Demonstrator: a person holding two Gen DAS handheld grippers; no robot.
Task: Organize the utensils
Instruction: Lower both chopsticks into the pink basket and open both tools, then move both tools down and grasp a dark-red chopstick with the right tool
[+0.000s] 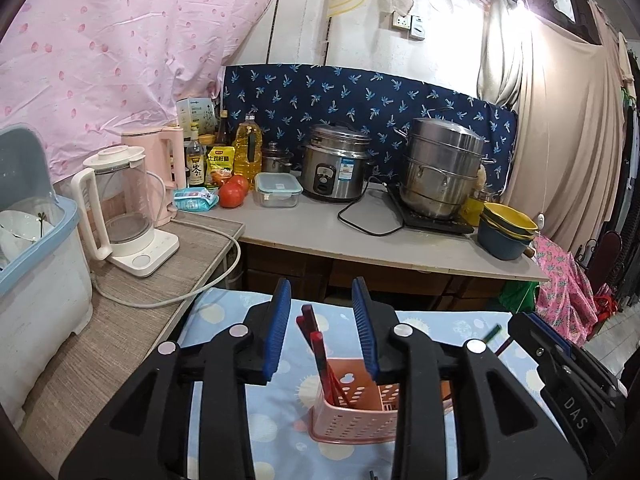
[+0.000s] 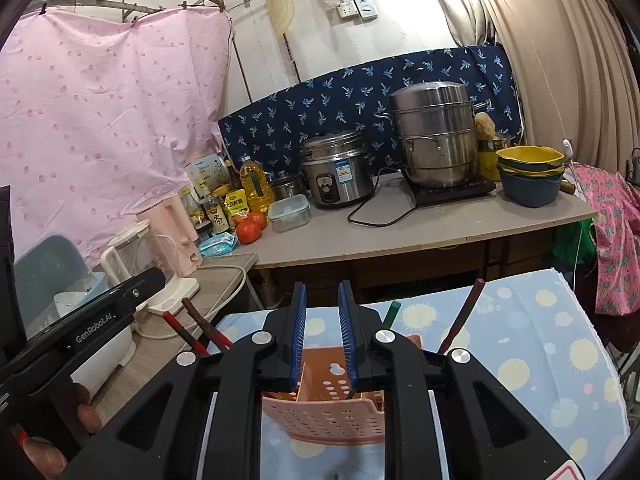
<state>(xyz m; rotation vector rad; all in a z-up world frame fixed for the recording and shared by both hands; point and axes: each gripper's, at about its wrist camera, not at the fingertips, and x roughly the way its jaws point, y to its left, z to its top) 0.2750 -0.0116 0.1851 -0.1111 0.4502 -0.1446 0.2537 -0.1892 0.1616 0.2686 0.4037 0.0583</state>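
Red-and-black chopsticks [image 1: 320, 354] stood in the pink perforated basket [image 1: 352, 420], low centre of the frame, on the sun-patterned worktop [image 1: 460, 332]. The left tool [image 1: 325, 332] angled down over them, pads apart, touching nothing. The right tool [image 2: 323, 330] hovered likewise, narrowly parted.

Two wrist fisheye views, each looking forward and slightly downward along its own gripper's fingers, close above a pink perforated basket [image 1: 352, 420] on a dotted blue cloth [image 2: 532, 344] — both share the kitchen counter [image 1: 320, 228] beyond, the left view set to the left of the right one.
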